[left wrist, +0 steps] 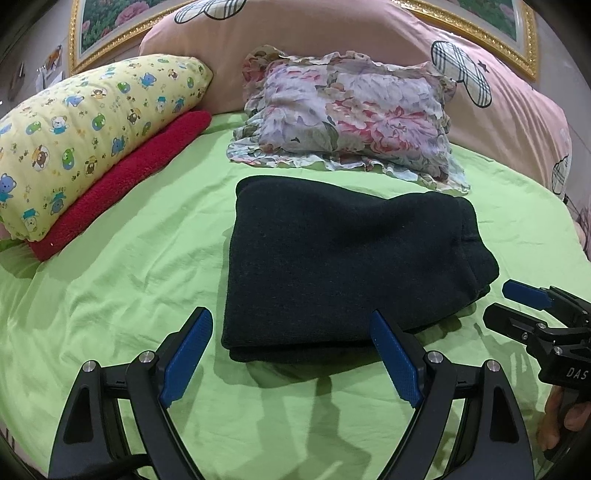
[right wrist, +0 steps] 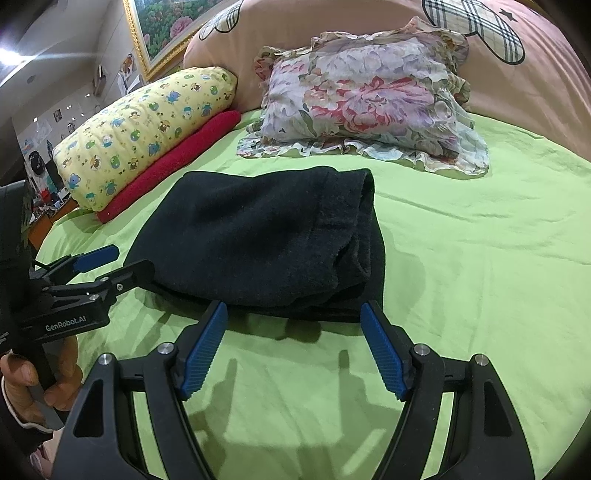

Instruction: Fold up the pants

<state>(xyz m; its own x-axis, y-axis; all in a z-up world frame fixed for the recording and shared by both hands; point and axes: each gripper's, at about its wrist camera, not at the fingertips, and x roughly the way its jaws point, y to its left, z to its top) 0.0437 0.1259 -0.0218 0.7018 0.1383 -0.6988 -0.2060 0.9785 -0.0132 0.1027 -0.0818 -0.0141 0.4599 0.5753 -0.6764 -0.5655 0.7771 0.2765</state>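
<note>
The dark navy pants [left wrist: 332,266] lie folded into a compact stack on the green bed sheet [left wrist: 129,266]; they also show in the right wrist view [right wrist: 258,236]. My left gripper [left wrist: 291,325] is open and empty, just in front of the stack's near edge. My right gripper [right wrist: 293,314] is open and empty, just short of the stack's near right edge. The right gripper shows at the right edge of the left wrist view [left wrist: 498,299]. The left gripper shows at the left of the right wrist view [right wrist: 129,260], beside the stack.
A yellow bear-print pillow [left wrist: 85,140] rests on a red towel [left wrist: 125,184] at the left. A floral pillow [left wrist: 351,114] lies behind the pants, with a pink duvet [left wrist: 369,33] at the back. A gilt picture frame [left wrist: 110,40] hangs on the wall.
</note>
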